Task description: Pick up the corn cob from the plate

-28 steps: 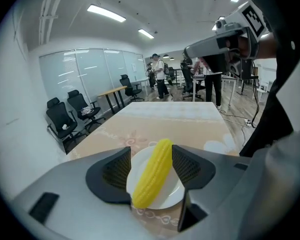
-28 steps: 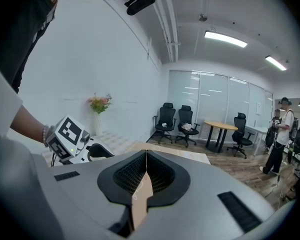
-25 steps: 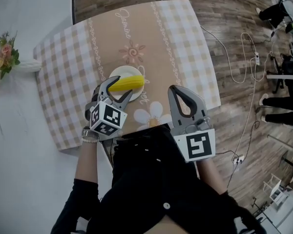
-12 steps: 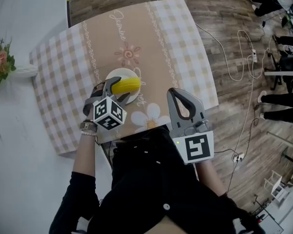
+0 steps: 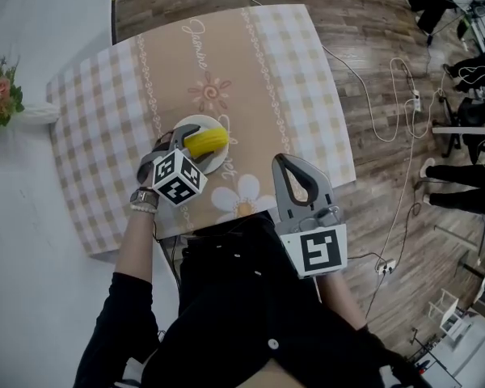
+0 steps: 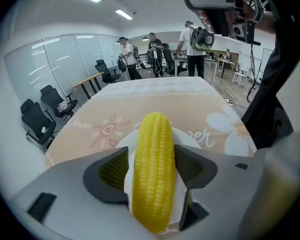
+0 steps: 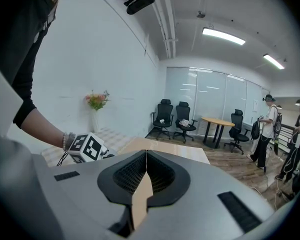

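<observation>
A yellow corn cob [image 5: 207, 142] [image 6: 152, 169] lies on a small white plate [image 5: 192, 124] [image 6: 188, 137] near the front of the checked tablecloth [image 5: 250, 63]. My left gripper [image 5: 191, 149] [image 6: 152, 156] points steeply down over the plate, and its jaws straddle the cob's near half. They have just been opening, and a strip of plate shows between the left pad and the cob. My right gripper [image 5: 286, 165] [image 7: 146, 159] hovers by the table's front edge, right of the plate, shut with nothing in it.
A white vase of flowers [image 5: 8, 103] stands off the table's left side. Cables [image 5: 388, 111] run over the wooden floor on the right. People and office chairs [image 6: 155, 49] are past the table's far end. The person's dark torso [image 5: 250, 297] fills the foreground.
The left gripper has dropped lower over the plate, so its jaws now straddle the cob instead of hanging above it. The right gripper has stayed in place.
</observation>
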`<state>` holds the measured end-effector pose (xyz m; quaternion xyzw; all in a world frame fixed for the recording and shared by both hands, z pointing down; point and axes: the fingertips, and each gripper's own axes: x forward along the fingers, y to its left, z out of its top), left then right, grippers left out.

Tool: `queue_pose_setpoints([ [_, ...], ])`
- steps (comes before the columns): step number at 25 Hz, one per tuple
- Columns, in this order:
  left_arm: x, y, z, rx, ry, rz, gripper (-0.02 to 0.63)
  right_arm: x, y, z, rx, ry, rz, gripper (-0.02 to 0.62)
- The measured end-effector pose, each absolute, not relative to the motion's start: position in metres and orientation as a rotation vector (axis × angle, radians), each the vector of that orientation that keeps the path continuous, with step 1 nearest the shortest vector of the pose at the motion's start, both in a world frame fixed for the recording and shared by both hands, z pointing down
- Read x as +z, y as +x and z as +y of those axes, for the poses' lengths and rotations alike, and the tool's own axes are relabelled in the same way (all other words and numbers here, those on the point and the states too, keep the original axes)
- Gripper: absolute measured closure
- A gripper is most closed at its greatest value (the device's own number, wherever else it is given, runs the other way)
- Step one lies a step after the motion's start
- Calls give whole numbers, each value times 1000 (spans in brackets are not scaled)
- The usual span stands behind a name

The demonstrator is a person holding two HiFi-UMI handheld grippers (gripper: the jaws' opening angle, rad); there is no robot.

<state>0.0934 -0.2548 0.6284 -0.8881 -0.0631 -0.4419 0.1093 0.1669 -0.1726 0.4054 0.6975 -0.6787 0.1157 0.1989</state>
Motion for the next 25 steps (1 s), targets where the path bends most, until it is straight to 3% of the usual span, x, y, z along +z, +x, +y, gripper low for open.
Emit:
queue_pose_setpoints([
  [25, 621, 87, -267, -1340, -2847, 103, 342, 398, 158, -163, 281, 1895, -1927, 555],
])
